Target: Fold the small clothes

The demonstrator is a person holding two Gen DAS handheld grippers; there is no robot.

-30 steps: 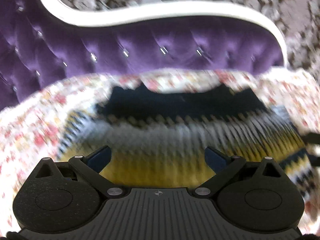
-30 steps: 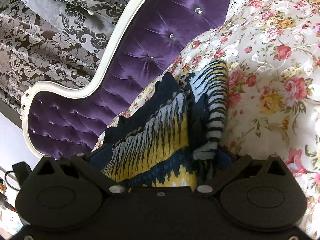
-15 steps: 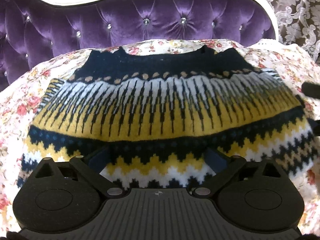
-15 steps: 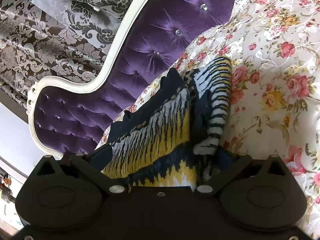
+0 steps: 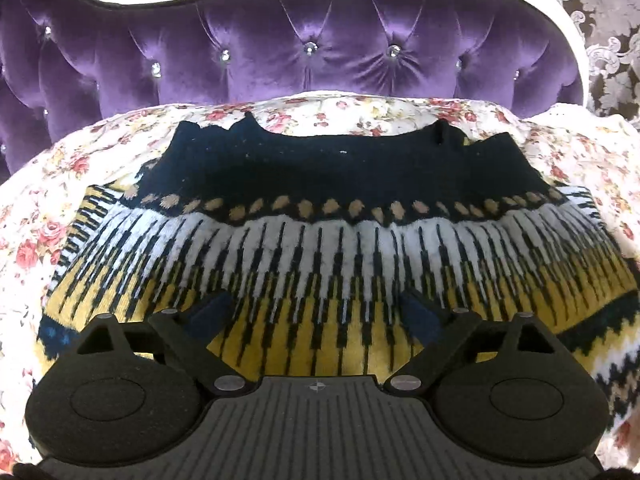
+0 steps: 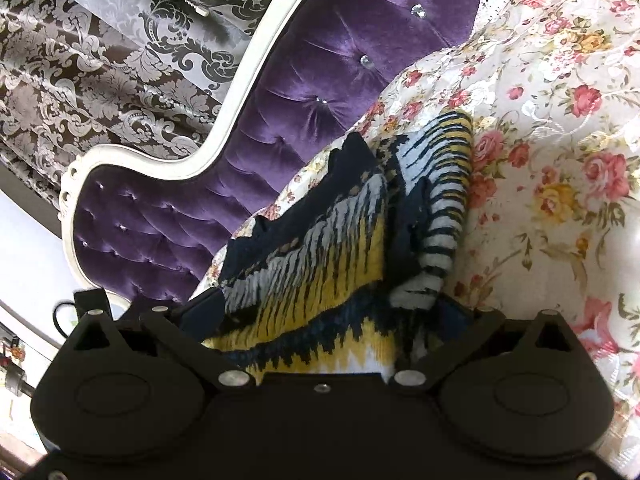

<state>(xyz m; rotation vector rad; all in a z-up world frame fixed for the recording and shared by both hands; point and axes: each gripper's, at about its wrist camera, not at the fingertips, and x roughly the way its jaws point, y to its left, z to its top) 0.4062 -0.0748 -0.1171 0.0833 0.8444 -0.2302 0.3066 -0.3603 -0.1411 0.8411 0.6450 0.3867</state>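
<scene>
A small knitted sweater [image 5: 320,248] in navy, white and yellow lies flat on a flowered bedspread [image 5: 40,208], neckline toward the headboard. My left gripper [image 5: 316,312] is open just above its yellow band, the sweater showing between the fingers. In the right wrist view the sweater [image 6: 320,256] is seen from its side edge, with a striped sleeve [image 6: 444,208] folded along it. My right gripper [image 6: 320,316] is open, its fingers either side of the sweater's lower corner. Whether they touch the fabric is hidden.
A purple tufted headboard [image 5: 304,52] with a white frame [image 6: 240,92] stands behind the bed. The flowered bedspread [image 6: 560,140] spreads to the right of the sweater. Patterned brown curtains [image 6: 100,60] hang behind the headboard.
The left gripper swung over the sweater, pulled back to show its whole width, then moved forward over the yellow band. The right gripper has stayed nearly still at the sweater's corner.
</scene>
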